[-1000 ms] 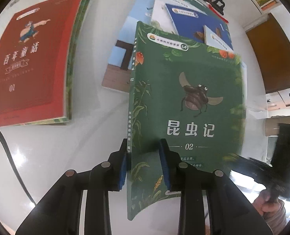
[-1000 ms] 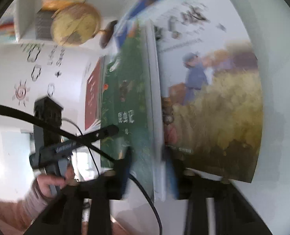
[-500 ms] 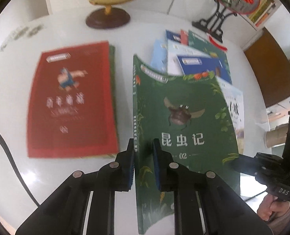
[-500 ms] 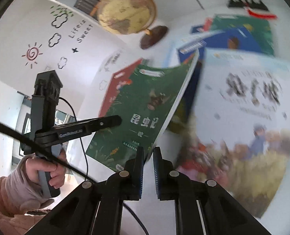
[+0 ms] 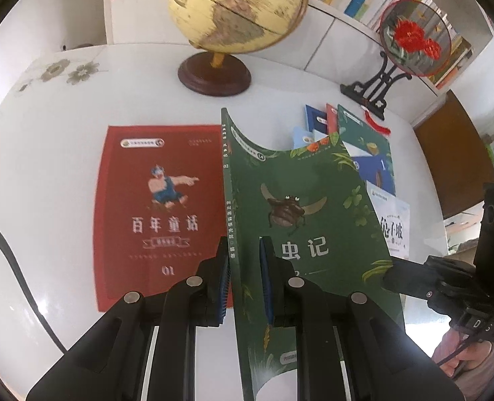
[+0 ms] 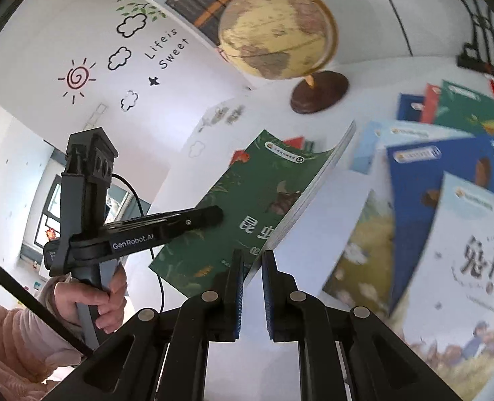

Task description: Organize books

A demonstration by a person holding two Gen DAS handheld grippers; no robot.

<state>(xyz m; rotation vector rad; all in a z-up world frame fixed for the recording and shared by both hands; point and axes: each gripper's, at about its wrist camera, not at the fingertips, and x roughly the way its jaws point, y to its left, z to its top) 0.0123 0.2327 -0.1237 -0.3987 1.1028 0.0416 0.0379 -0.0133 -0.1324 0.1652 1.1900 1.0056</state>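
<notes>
- Left wrist view: the left claw (image 5: 245,269) pinches the green book (image 5: 300,207) at its spine edge, holding it tilted above the white table (image 5: 46,167), just beside the red book (image 5: 160,214) lying flat (a globe (image 5: 235,8) stands behind).
- Right wrist view: the right claw (image 6: 252,274) is pressed together on the green book's (image 6: 247,200) page edge; more books (image 6: 447,180) lie spread to the right.

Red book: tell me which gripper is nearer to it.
Left. The left gripper hangs right beside the red book, clamped on the green book. The right gripper grips that green book's far edge.
</notes>
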